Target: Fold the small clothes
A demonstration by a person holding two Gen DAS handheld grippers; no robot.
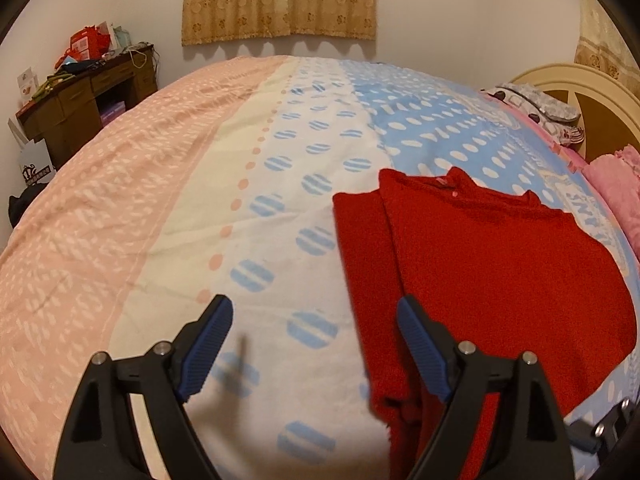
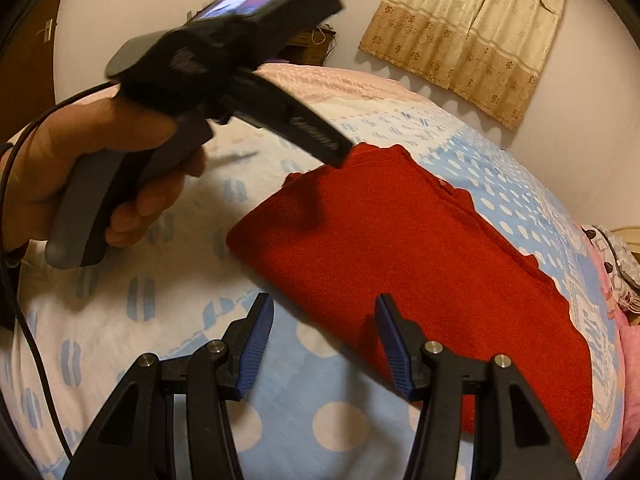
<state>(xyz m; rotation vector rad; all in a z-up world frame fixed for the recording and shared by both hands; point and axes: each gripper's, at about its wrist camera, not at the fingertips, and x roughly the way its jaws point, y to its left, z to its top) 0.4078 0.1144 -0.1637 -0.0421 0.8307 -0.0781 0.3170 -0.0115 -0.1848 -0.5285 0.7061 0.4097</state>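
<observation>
**One red garment on the bed, both grippers empty**

From my left gripper (image 1: 314,308) I count one red garment (image 1: 480,264) lying flat on the bedspread (image 1: 160,184), ahead and to the right of the fingers. Its left side looks folded over in a long strip, though I can't be sure. The jaws stand wide apart with nothing between them — only the dotted cover shows in the gap, and the right finger overlaps the garment's near edge in view; whether it touches I cannot tell. Farther ahead I see one curtain (image 1: 280,0) on the wall, one wooden desk (image 1: 88,96) far to the left, cluttered on top, and a headboard (image 1: 580,92) far to the right.

From my right gripper (image 2: 324,308) the same single garment (image 2: 420,260) lies just ahead and to the right, flat on the cover. These jaws are apart too, holding nothing; the bedspread's blue part and the garment's near edge show between the two blue pads (image 2: 258,328). Up and to the left a hand (image 2: 80,176) grips the other tool's handle — blurred — with its tip over the garment's far corner. One cable (image 2: 24,320) trails down the left.
</observation>
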